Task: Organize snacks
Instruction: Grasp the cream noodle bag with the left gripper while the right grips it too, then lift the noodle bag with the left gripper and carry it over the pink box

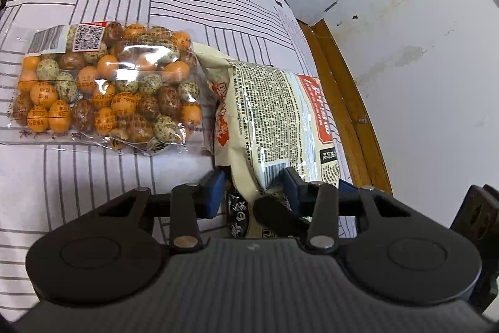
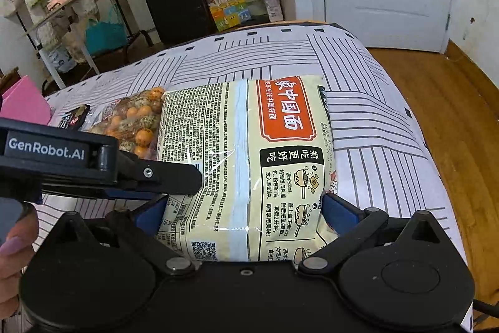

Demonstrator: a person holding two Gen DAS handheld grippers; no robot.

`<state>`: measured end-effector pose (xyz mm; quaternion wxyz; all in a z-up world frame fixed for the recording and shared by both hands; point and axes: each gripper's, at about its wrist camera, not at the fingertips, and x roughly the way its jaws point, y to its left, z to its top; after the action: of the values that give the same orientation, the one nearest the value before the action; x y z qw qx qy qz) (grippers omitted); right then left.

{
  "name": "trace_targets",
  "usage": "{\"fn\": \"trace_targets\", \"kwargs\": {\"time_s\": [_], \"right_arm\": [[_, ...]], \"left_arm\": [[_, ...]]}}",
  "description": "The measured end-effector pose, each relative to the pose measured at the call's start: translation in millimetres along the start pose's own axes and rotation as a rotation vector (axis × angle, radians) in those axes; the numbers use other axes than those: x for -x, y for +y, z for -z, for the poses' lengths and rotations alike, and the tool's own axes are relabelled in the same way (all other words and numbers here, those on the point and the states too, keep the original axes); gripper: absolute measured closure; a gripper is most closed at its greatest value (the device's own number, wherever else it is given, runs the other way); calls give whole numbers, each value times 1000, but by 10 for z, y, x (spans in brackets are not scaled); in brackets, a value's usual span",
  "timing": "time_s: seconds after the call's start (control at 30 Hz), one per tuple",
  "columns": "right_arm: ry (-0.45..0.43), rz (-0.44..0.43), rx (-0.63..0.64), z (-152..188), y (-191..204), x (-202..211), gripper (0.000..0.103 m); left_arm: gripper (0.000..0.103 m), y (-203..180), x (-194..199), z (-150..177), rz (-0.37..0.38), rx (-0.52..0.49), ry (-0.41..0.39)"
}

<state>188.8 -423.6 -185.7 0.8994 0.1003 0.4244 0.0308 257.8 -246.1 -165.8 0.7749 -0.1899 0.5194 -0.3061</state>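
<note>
A cream noodle pack (image 2: pixel 249 152) with a red label lies on the striped bedsheet (image 2: pixel 374 127), near the bed's right edge. My right gripper (image 2: pixel 246 211) is open wide, its blue pads (image 2: pixel 340 209) flanking the pack's near end. My left gripper (image 1: pixel 254 189) comes in from the left and is shut on the near corner of the noodle pack (image 1: pixel 274 120), which is creased between its blue pads (image 1: pixel 293 184). In the right wrist view one of the left gripper's black fingers (image 2: pixel 184 177) overlaps the pack's left edge. Left of the pack lies a clear bag of egg-shaped snacks (image 1: pixel 106 86), untouched.
A black snack packet (image 2: pixel 75 116) and a pink box (image 2: pixel 21 105) sit further left on the bed. Wooden floor (image 2: pixel 436 102) runs along the bed's right edge, by a white wall and door. A black suitcase (image 2: pixel 177 8) and clothes rack stand behind. A hand (image 2: pixel 12 255) holds the left gripper.
</note>
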Motion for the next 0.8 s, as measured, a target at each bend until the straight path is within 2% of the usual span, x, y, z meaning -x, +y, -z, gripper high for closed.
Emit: {"fn": "trace_targets", "kwargs": {"time_s": [0.2, 0.47, 0.8], "right_arm": [[56, 38, 13, -90, 80, -29, 0], [60, 33, 2, -71, 63, 19, 1], [147, 54, -41, -68, 126, 216, 2]], "left_arm": [[67, -99, 20, 62, -1, -54, -16], [67, -358, 8, 131, -62, -152, -35], [67, -511, 147, 217, -70, -151, 35]]}}
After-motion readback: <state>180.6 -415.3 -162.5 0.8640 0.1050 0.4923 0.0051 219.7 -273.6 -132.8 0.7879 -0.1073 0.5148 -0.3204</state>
